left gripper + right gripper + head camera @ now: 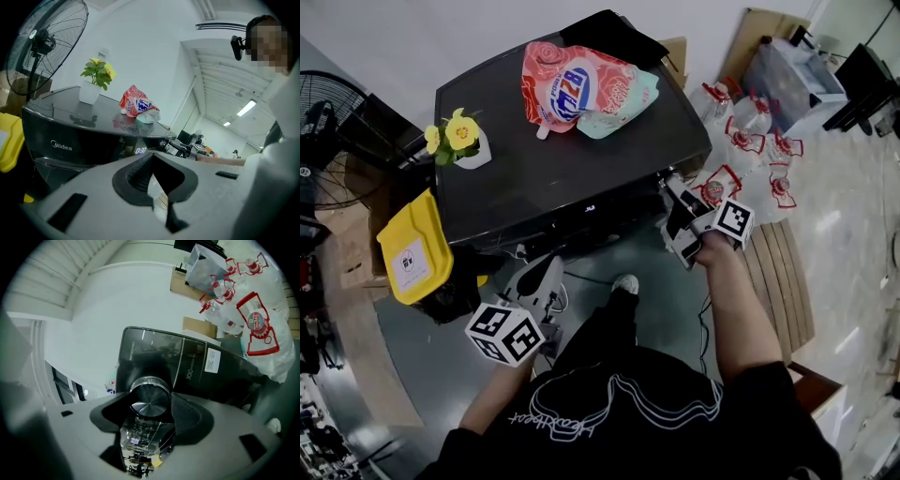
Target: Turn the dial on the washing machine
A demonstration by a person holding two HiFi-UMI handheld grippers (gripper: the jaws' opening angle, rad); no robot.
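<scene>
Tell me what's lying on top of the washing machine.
A white pot of yellow flowers, a red pouch overlapping a pale green pouch, a black item at the back edge. Whatever lies under the pouches is covered.

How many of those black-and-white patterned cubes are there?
2. One cube on the left tongs, low in the head view; the other cube on the right tongs gripping the dial.

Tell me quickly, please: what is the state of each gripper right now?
Left gripper: closed, holding nothing.
Right gripper: closed on the dial.
</scene>
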